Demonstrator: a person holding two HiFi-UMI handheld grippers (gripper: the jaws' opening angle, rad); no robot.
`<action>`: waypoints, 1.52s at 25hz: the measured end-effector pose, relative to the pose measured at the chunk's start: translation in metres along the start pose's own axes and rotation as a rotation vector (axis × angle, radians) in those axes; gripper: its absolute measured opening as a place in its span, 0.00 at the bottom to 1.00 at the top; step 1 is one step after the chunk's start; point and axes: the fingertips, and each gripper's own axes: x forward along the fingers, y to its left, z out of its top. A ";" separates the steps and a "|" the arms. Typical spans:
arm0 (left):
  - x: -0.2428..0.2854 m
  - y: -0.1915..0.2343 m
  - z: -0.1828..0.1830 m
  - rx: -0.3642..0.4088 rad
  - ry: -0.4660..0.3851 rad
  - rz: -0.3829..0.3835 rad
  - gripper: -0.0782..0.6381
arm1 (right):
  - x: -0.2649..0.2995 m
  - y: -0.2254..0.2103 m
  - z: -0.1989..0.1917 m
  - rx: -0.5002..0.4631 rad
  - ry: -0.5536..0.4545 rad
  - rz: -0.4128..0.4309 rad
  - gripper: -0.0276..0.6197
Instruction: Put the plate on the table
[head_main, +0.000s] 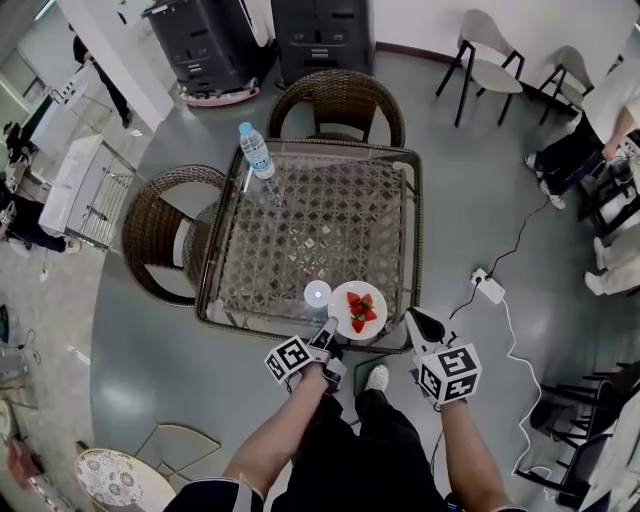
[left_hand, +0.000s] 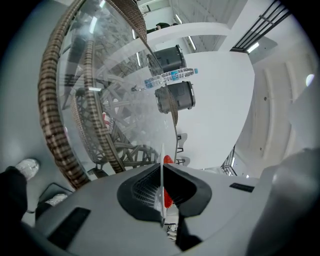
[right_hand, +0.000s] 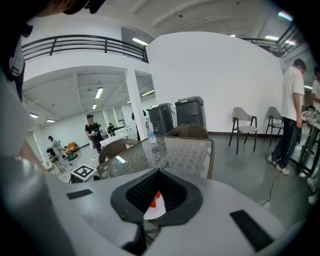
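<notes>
Head view: strawberry plate (head_main: 343, 299) lies on the glass table (head_main: 413, 230), left gripper (head_main: 328, 331) pinching its rim; right gripper (head_main: 415, 320) closed, empty, beside the plate. Only release remains.

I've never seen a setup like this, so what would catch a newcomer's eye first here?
Probably the white plate of red strawberries at the near edge of the glass-topped wicker table, its rim pinched in the left tool. Next, the water bottle standing at the table's far left corner.
</notes>
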 end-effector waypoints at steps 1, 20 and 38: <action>0.000 0.000 0.000 0.001 0.000 0.003 0.13 | 0.000 0.000 0.000 0.000 0.000 0.000 0.05; 0.008 0.018 -0.005 0.232 0.117 0.375 0.15 | -0.003 0.004 0.000 0.023 -0.005 0.018 0.05; 0.005 0.019 0.003 0.407 0.155 0.567 0.29 | -0.011 0.003 0.016 0.027 -0.045 0.020 0.05</action>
